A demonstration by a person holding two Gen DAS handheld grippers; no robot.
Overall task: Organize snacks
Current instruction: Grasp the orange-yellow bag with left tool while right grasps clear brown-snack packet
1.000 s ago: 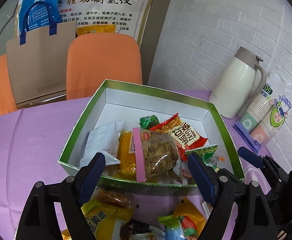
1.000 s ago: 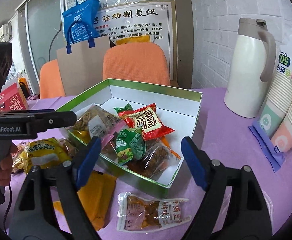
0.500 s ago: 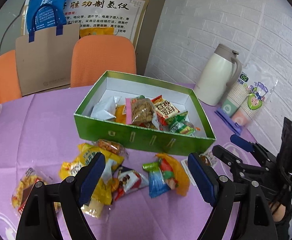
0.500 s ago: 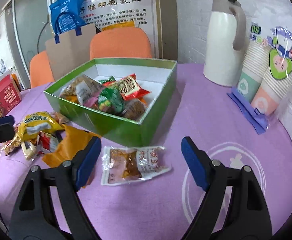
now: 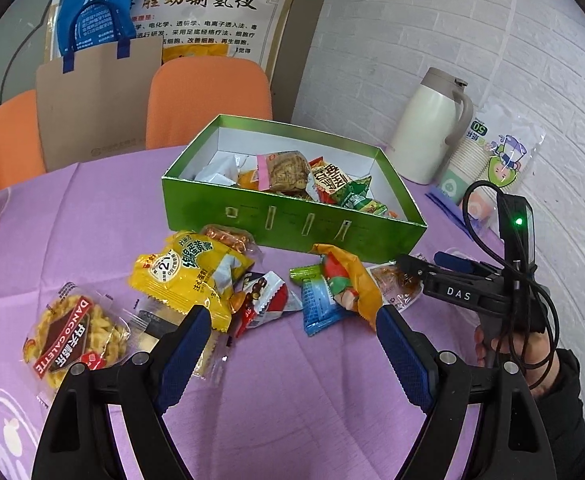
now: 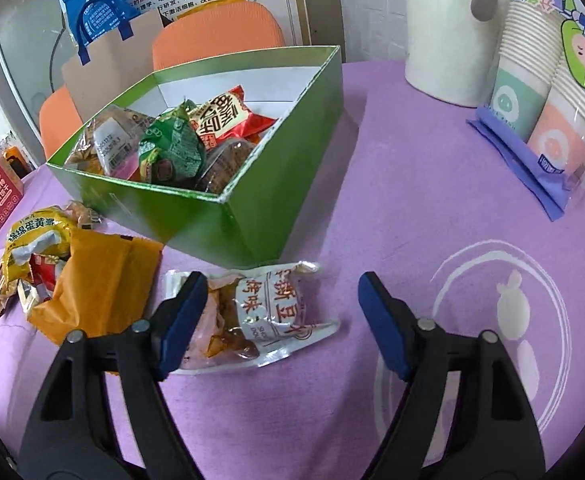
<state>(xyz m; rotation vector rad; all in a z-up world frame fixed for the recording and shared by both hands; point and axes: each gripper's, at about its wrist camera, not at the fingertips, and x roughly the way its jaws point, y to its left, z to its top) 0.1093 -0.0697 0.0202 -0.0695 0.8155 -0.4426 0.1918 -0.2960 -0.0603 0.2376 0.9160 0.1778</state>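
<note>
Right gripper (image 6: 282,320) spread wide, empty, poised over clear packet (image 6: 252,320) by green box (image 6: 252,224) near corner; long axis crosswise to fingers, left pad overlapping its end. Left gripper (image 5: 292,344) agape, empty, farther off.

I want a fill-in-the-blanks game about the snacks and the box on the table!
1. The box holding snacks is ____ on the outside.
2. The cloth on the table is ____.
3. Both the left tongs and the right tongs are ____, holding nothing.
4. The clear snack packet lies on the table, ____ the box.

Missing words: green; purple; open; outside
</note>
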